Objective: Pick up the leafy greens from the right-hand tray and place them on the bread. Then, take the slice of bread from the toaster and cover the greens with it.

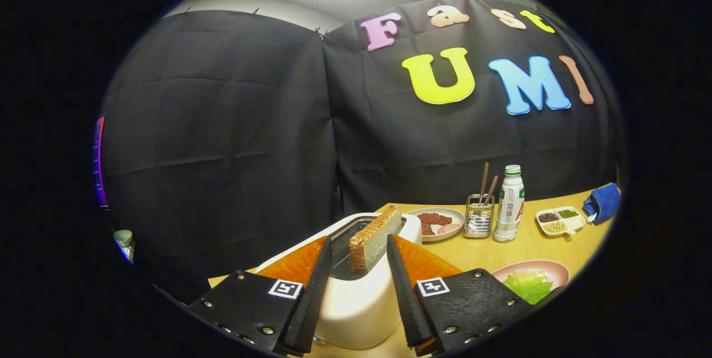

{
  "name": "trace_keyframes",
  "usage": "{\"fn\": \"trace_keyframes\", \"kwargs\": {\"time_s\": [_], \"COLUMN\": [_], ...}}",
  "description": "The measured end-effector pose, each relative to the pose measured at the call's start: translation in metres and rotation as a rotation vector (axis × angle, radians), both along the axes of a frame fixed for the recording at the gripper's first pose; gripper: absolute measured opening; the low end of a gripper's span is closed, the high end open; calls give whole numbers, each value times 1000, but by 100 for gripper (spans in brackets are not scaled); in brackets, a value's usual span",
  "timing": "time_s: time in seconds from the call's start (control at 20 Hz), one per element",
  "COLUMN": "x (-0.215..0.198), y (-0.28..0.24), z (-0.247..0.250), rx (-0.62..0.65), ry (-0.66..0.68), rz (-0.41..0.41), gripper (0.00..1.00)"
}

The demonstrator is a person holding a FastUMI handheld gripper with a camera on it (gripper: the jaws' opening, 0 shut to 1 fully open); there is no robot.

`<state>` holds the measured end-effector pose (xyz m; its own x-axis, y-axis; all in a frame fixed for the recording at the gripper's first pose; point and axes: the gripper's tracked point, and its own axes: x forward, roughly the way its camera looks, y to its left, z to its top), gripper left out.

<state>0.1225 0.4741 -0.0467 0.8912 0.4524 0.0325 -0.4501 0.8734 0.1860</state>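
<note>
Fingers (359, 269) are standing apart, released, at the bottom centre of the frame, straddling the white toaster (356, 302) with nothing gripped. The slice of bread (375, 237) is standing upright in the toaster slot, just ahead of the fingertips and between them, its crust edge facing up; neither finger is touching it, as far as the picture shows. The leafy greens (528, 286) are lying on a pink plate (550, 270) at the lower right, beside the right finger; whether bread lies under them cannot be told. Judged step in hand: taking the slice from the toaster. To do it well: the fingers should be centring on the slice, going down far enough to catch its flat faces below the crust, pressing lightly so the crumb is not crushing, then lifting straight up clear of the slot before swinging right. Further back on the wooden counter (495, 251), right of centre, are sitting a meat plate (436, 222), a utensil rack (479, 216), a bottle (509, 205), a divided dish (559, 220) and a blue cloth (603, 202).
</note>
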Motion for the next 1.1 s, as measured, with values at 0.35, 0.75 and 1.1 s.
{"fn": "trace_keyframes", "kwargs": {"time_s": [0.35,0.75,1.1], "x": [13,-2,-5], "y": [12,-12,-71], "z": [-5,27,72], "rx": [-27,110,239], "ry": [-26,-51,-101], "rz": [-2,39,-17], "gripper": [23,5,5]}}
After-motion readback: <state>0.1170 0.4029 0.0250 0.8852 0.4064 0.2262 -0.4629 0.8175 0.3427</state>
